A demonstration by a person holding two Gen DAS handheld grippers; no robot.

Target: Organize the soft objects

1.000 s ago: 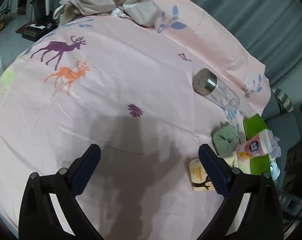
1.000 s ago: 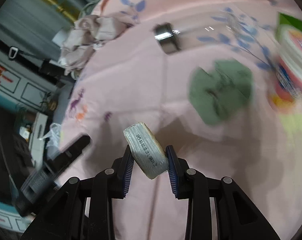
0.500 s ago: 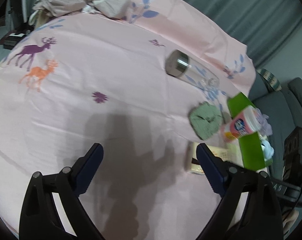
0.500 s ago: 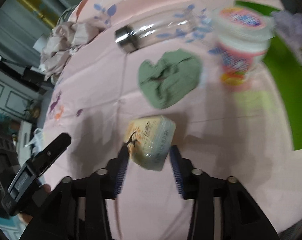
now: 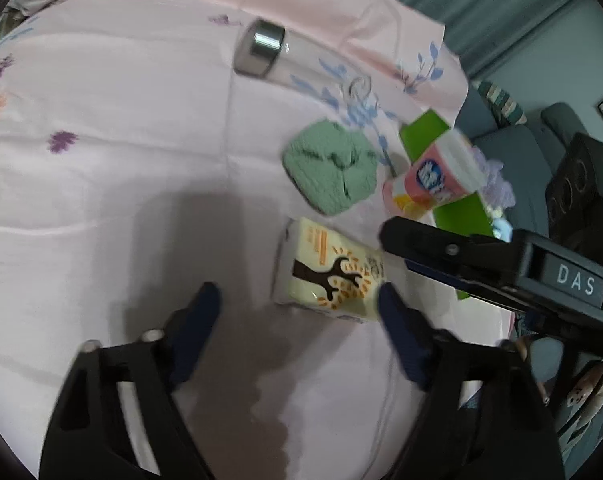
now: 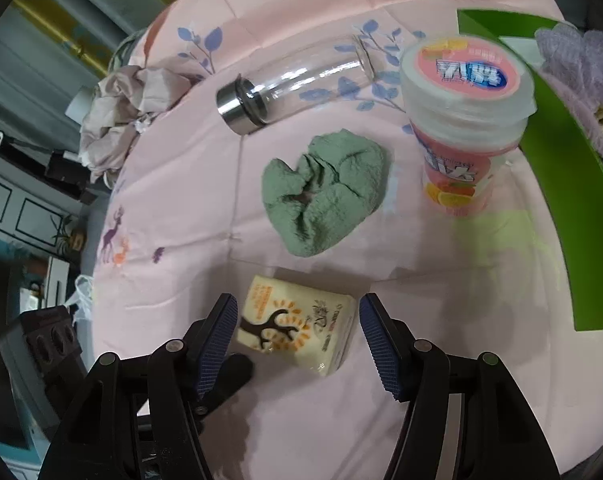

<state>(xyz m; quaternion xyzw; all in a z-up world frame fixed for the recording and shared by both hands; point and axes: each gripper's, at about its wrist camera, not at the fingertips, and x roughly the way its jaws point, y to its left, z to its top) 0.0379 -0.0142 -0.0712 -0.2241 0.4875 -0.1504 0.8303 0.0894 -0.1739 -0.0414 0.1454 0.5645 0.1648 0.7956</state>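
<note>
The tissue pack [image 6: 297, 330] lies flat on the pink sheet [image 6: 189, 200], between the parted fingers of the right hand-held gripper [image 6: 295, 336], which stand either side of it without pressing in. The left hand-held gripper [image 5: 299, 308] hangs close by with its fingers wide apart and nothing in them; its right fingertip sits just at the pack's [image 5: 329, 276] near corner, and the right tool's black body crosses in front of it from the right. Just beyond the pack is a crumpled green cloth [image 6: 325, 196], then a clear bottle [image 6: 293, 84] with a steel cap lying on its side. To the right of the cloth stands a pink tub [image 6: 465, 120], beside a green box [image 6: 561, 168] that holds a lilac fluffy thing [image 6: 573, 56]. A heap of beige fabric [image 6: 121, 108] sits at the far edge of the sheet, well apart from the rest.
</note>
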